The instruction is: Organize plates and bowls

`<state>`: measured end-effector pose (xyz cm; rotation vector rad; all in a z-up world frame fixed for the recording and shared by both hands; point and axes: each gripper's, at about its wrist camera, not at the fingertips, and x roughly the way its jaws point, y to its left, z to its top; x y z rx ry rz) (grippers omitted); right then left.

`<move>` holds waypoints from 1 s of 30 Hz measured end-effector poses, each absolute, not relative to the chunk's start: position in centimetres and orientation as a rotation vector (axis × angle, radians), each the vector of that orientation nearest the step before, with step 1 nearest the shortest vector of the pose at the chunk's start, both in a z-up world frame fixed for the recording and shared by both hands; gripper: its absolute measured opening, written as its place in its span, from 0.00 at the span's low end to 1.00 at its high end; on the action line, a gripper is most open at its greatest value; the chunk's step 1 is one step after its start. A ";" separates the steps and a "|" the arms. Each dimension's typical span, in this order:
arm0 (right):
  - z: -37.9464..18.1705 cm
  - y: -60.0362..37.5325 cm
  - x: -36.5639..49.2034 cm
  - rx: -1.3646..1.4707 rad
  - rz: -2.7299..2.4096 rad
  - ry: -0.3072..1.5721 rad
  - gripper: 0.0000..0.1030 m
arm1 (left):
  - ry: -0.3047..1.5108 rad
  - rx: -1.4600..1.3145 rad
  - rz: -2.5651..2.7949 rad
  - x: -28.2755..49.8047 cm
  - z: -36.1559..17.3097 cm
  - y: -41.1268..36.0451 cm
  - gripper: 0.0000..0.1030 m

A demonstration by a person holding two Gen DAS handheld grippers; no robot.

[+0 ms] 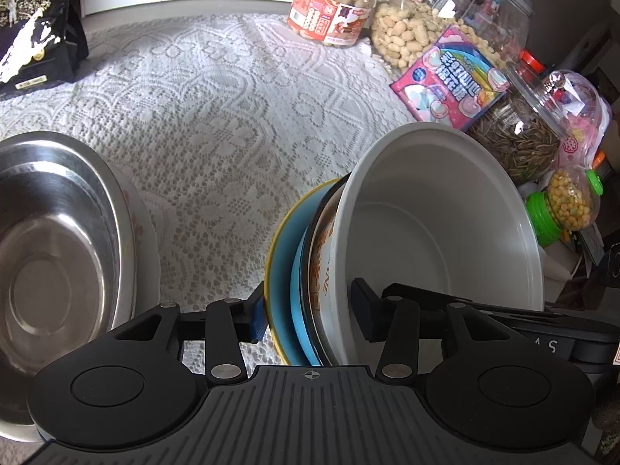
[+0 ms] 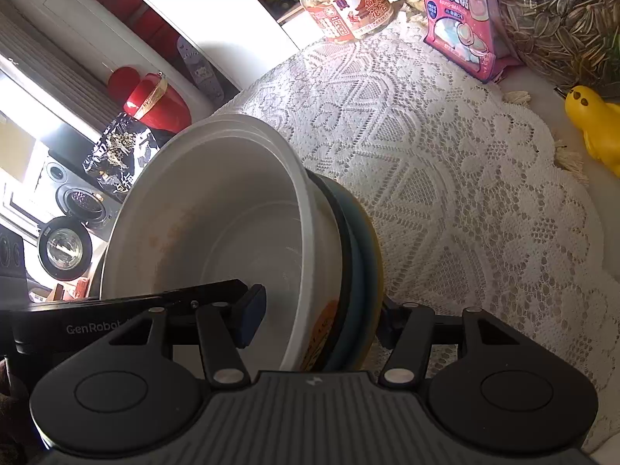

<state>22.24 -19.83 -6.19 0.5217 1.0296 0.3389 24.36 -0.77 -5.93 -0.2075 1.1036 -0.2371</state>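
"GenRobot" on left tongs inside white bowl; "MARSHMALLOW" pouch behind

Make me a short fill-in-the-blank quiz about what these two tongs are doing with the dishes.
1. Both tongs grip the same ____ of dishes.
2. The top white bowl is ____ inside.
3. The metal bowl sits inside a ____ bowl.
4. The tablecloth is made of ____.

Answers: stack; empty; white; lace

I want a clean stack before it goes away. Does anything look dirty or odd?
Yes: the white bowl has faint orange smears on its inside wall. Both grippers, left and right, clamp the nested stack, which sits tilted.
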 end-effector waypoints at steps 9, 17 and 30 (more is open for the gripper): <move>-6.5 -20.5 21.9 0.543 0.353 1.014 0.52 | 1.095 -0.125 -0.232 24.0 -5.4 -1.9 0.49; -6.8 -20.8 21.4 0.561 0.330 0.996 0.53 | 1.098 -0.028 -0.218 23.7 -4.2 -2.4 0.41; -4.9 -19.1 24.3 0.398 0.280 1.105 0.55 | 1.107 -0.055 -0.223 25.3 -4.9 -1.7 0.41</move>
